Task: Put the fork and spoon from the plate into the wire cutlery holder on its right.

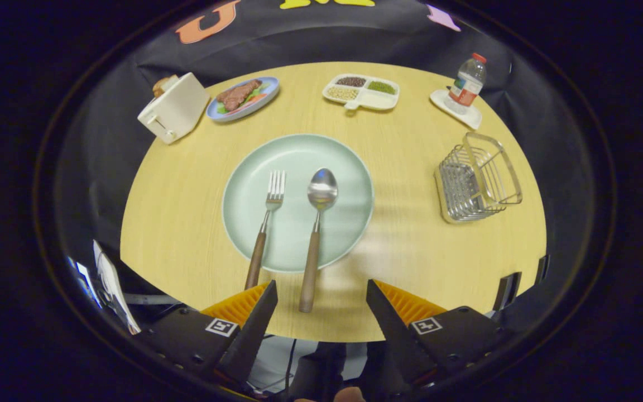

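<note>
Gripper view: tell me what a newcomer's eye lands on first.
First, the pale green plate mid-table, with a wooden-handled fork and spoon lying side by side on it. The open gripper sits just short of their handles. The wire cutlery holder stands empty to the plate's right.

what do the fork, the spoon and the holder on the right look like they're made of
Fork and spoon: shiny metal heads that catch reflections, with brown, matte handles that look like wood. Holder: thin bright metal wire, probably chromed or stainless steel. The gripper hovers open, its jaws either side of the spoon handle's end.
</note>
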`<state>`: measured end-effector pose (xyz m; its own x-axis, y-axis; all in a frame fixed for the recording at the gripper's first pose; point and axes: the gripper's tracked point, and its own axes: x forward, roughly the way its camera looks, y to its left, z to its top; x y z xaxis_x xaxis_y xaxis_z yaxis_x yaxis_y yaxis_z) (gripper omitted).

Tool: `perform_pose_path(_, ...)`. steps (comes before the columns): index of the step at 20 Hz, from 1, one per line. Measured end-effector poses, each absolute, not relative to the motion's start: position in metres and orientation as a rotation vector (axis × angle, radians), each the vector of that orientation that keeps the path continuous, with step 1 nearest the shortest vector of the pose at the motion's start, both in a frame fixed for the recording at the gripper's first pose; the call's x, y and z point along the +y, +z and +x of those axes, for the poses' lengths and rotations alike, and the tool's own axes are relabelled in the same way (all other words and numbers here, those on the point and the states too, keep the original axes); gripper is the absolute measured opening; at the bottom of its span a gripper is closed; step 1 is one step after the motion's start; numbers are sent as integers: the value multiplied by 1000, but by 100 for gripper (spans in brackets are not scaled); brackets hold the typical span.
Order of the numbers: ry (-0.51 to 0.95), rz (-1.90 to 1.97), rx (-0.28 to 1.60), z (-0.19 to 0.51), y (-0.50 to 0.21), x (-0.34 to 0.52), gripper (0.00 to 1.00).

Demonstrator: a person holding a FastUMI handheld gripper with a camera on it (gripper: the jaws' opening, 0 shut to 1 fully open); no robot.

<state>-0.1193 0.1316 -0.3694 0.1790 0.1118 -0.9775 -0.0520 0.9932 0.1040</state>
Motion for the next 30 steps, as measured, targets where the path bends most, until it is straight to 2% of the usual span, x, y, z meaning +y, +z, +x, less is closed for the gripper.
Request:
perform_pose_path(3,119,27,1420,-120,-383,133,94)
perform_pose_path(4,122,25,1432,-119,-387,135,84)
perform_pose_path(5,125,22,1443,-118,-391,137,81)
perform_pose_path(11,121,18,1493,-116,-405,143,35)
perform_pose_path(12,117,21,1503,-117,-405,143,20)
perform_pose_path(13,117,18,1511,-117,-406,143,14)
perform_pose_path(14,118,36,1515,-118,-402,143,14)
perform_pose_path(15,129,46,1526,-120,-402,147,5)
perform_pose_path(17,146,72,1511,-118,-393,147,5)
perform_pose_path(18,151,81,1511,-121,-390,147,0)
perform_pose_path(30,203,184,1476,-87,-296,106,0)
